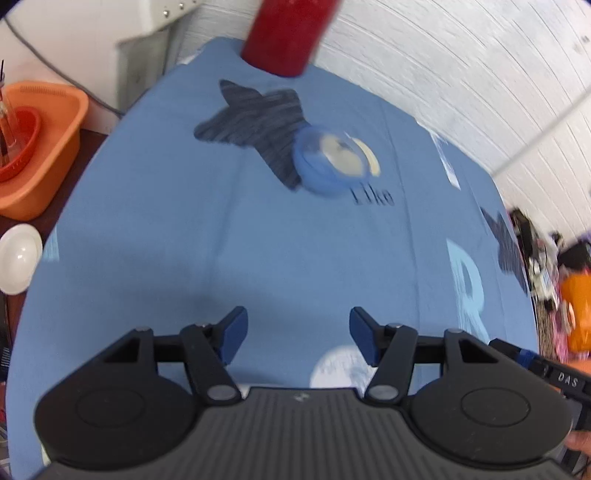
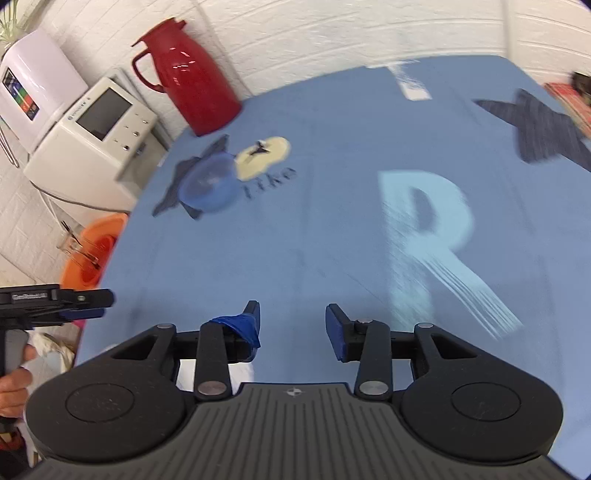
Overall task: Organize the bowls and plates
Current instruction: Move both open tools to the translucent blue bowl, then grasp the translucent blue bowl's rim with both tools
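A blue bowl point(image 1: 327, 162) point(image 2: 208, 181) sits on the blue tablecloth point(image 1: 229, 229) point(image 2: 332, 236), over a dark star print, well ahead of both grippers. My left gripper point(image 1: 298, 332) is open above the cloth with nothing between its fingers. My right gripper point(image 2: 292, 326) is open too and holds nothing; blue tape wraps its left finger. A white plate point(image 1: 17, 258) lies off the table's left edge. In the right wrist view the left gripper point(image 2: 59, 301) shows at the left edge, held by a hand.
A red jug point(image 2: 188, 74) point(image 1: 291, 33) stands at the table's far edge. An orange basin point(image 1: 38, 147) point(image 2: 94, 251) holding a red bowl and a glass sits left of the table. A white appliance point(image 2: 92, 136) stands by the brick wall. Clutter lies at far right.
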The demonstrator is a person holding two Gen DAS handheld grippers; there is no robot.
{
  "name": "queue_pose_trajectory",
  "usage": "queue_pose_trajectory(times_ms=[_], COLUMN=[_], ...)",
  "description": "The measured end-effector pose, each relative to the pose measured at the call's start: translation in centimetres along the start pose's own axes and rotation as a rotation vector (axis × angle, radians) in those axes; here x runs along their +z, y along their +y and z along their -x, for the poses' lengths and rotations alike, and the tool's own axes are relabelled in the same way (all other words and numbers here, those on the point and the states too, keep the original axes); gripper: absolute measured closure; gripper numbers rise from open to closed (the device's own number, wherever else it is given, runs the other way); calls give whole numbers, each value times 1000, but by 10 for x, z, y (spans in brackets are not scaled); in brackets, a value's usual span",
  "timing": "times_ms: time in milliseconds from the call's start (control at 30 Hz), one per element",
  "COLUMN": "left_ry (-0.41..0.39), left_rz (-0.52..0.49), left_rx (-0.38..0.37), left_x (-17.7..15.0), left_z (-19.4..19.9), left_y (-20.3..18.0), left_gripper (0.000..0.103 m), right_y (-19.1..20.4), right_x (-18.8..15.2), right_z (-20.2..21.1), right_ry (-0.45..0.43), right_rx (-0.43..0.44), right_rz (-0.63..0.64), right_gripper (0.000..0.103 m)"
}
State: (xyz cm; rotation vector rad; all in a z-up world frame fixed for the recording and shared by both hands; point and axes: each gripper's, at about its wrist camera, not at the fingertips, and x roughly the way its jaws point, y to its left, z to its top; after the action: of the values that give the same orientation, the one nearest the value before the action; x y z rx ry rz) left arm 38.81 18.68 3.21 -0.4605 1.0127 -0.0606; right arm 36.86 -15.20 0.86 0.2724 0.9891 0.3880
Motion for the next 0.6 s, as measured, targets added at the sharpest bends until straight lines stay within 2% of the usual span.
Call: queue_pose_trajectory(times_ms=[167,300,433,600], left_ry=[-39,-37,-25,-7], left_rz=[23,32,29,-4], left_rx=[16,37,44,87], left_x=[59,95,116,125], left_z=[-35,-72,-108,-146], left_y=[1,-2,-4,-7], left_gripper=[42,42,42,42], right_y=[42,70,77,74], right_x=[57,96,124,132], right_z=[-64,-114,-162,-201], right_ry=[3,-13,21,77], right_rx=[50,44,9,-49], right_rz=[27,90,104,130], right_gripper=[78,77,75,73])
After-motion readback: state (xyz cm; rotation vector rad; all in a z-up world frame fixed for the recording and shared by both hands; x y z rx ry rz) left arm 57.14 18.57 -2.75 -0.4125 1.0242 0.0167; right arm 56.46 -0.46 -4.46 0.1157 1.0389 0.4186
